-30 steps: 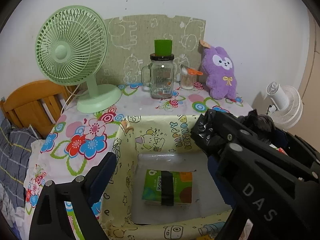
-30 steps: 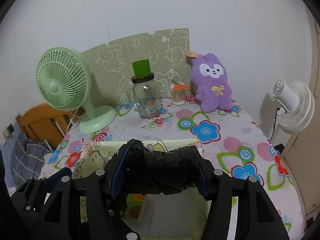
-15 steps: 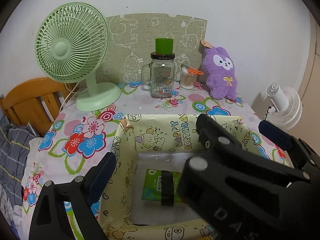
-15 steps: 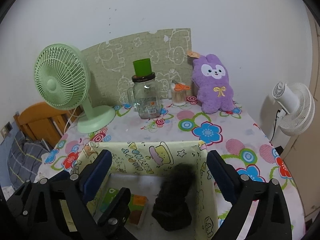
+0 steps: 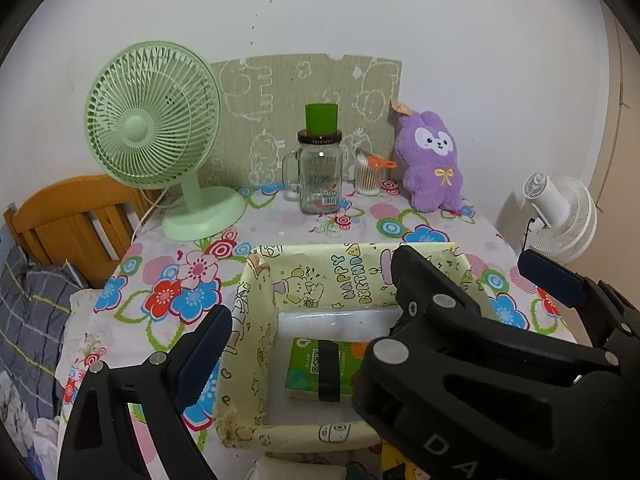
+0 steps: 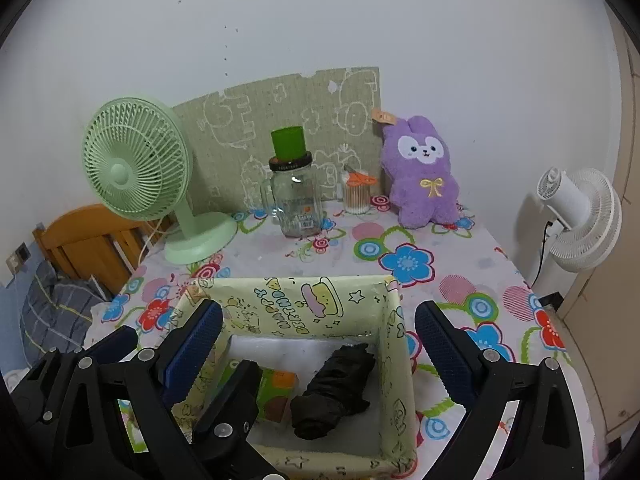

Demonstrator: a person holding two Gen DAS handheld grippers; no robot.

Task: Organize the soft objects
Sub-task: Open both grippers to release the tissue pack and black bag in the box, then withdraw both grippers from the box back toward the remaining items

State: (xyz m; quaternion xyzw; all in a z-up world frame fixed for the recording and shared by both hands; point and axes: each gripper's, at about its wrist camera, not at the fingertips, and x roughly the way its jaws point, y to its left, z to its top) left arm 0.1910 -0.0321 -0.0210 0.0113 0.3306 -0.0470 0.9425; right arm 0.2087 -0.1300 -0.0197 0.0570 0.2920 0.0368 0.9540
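Nearest the cameras, the right gripper [image 6: 318, 342] hangs over the yellow cartoon-print box [image 6: 394, 360] with its jaws spread wide and nothing between them; they have just been opening, and the black bundle [image 6: 334, 390] they would have let go now lies on the box floor below. The left gripper [image 5: 308, 308] hovers at the box's near-left edge, also spread and empty. Inside the box, the black bundle, which looks like a rolled plastic bag or cloth, lies with its long axis running from the near left to the far right, its thicker rolled end toward the camera and its narrower end pointing at the far right corner. Just to its left, close but not clearly touching, lies a green and orange tissue pack [image 5: 320, 368]. This looks like the end of a placing step, so the next move probably calls for lifting clear of the box walls and reaching for another soft thing. The likeliest candidate is the purple plush bunny [image 6: 420, 172], upright at the far edge of the flowered tablecloth [image 6: 448, 276], right of the glass jar [image 6: 296, 204] and green fan [image 6: 136, 172].
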